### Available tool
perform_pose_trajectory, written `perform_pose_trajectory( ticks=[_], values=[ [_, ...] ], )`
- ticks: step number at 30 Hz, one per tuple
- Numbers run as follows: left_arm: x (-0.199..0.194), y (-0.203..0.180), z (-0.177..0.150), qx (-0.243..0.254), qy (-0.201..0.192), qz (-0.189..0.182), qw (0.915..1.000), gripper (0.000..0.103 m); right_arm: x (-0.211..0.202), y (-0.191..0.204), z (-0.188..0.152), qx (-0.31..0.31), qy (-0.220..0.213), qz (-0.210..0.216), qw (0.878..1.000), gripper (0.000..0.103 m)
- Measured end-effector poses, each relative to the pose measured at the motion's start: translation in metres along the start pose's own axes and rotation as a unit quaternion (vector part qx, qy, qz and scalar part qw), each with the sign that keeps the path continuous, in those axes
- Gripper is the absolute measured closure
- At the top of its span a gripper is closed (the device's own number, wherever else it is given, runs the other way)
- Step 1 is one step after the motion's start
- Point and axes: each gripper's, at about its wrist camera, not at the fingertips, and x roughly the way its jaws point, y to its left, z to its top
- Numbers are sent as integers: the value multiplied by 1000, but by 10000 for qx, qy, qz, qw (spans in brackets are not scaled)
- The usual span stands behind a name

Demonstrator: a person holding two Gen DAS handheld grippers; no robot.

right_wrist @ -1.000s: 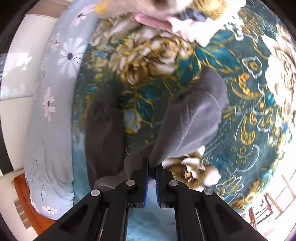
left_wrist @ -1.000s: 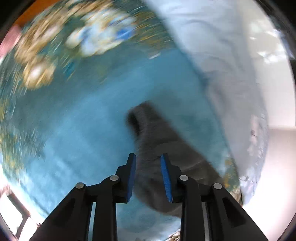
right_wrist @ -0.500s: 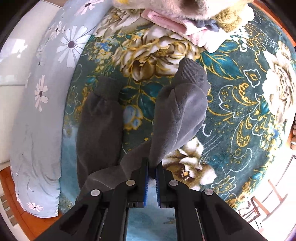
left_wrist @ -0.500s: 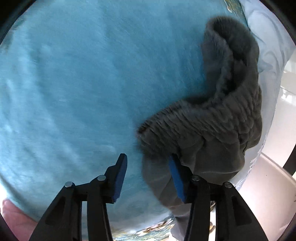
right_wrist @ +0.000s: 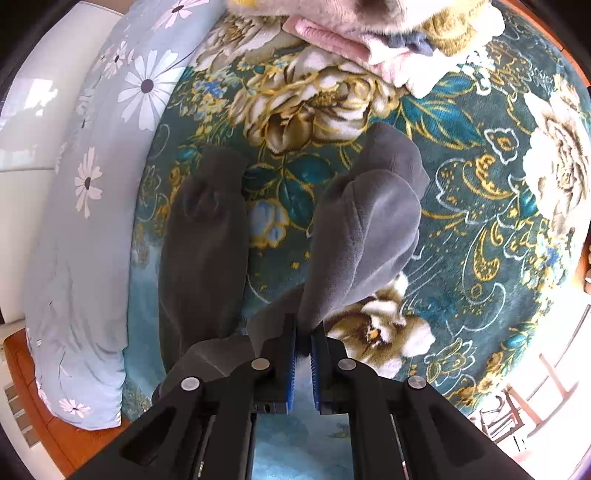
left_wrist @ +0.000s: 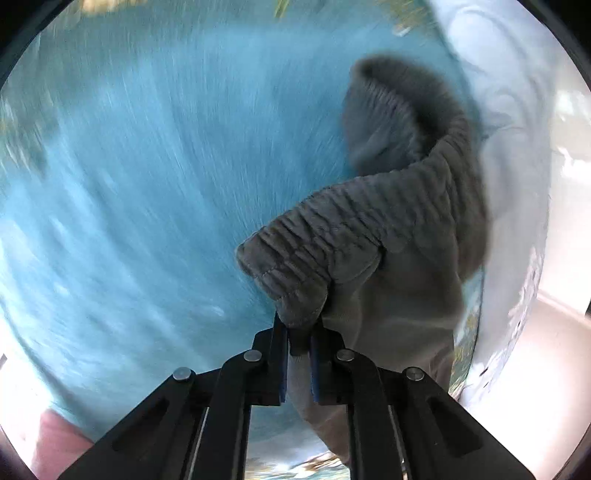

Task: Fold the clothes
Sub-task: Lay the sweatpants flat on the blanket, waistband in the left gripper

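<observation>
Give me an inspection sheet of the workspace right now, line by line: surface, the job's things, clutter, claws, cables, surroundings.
Surface: teal floral blanket spread on a bed; its plain blue part fills the left wrist view, motion-blurred.
Job's things: grey fleece trousers, legs stretched away from the camera, ribbed waistband lifted.
Clutter: heap of pink, white and mustard clothes at the far edge.
Claws: left claw shut on the waistband; right claw shut on the trousers.
Cables: nothing seen.
Surroundings: daisy-print bedding alongside the blanket, wooden bed edge, white wall.
</observation>
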Motion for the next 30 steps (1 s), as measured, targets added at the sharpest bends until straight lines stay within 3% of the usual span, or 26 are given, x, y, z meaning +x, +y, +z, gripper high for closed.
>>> perform_pose_trajectory(
  ticks=[5, 11, 17, 18, 20, 21, 24, 30],
  values=[
    [-60, 37, -7, 472, -222, 684, 9963, 97, 17, -14, -25, -175, 378, -41, 9991, 95],
    [-43, 117, -18, -255, 19, 1598, 9868, 98, 54, -32, -55, -143, 929, -314, 9951, 95],
    [-42, 105, -18, -377, 22, 1621, 9860, 98, 59, -9, -52, -596, 809, -386, 9942, 92],
    [-44, 101, -18, -395, 3, 1603, 9863, 98, 58, -2, -50, -706, 765, -175, 9944, 90],
    [-49, 96, -17, -467, -38, 1566, 9865, 97, 54, 7, -49, -878, 812, 320, 9923, 74],
    [-51, 94, -18, -487, -41, 1565, 9865, 97, 50, 10, -47, -936, 849, 739, 9892, 56],
    [-54, 90, -22, -530, -59, 1586, 9859, 97, 30, -2, -34, -862, 535, 1244, 9870, 54],
    [-55, 73, -28, -569, -106, 1707, 9836, 97, 33, -91, -11, 170, 434, 694, 9965, 54]
  ],
)
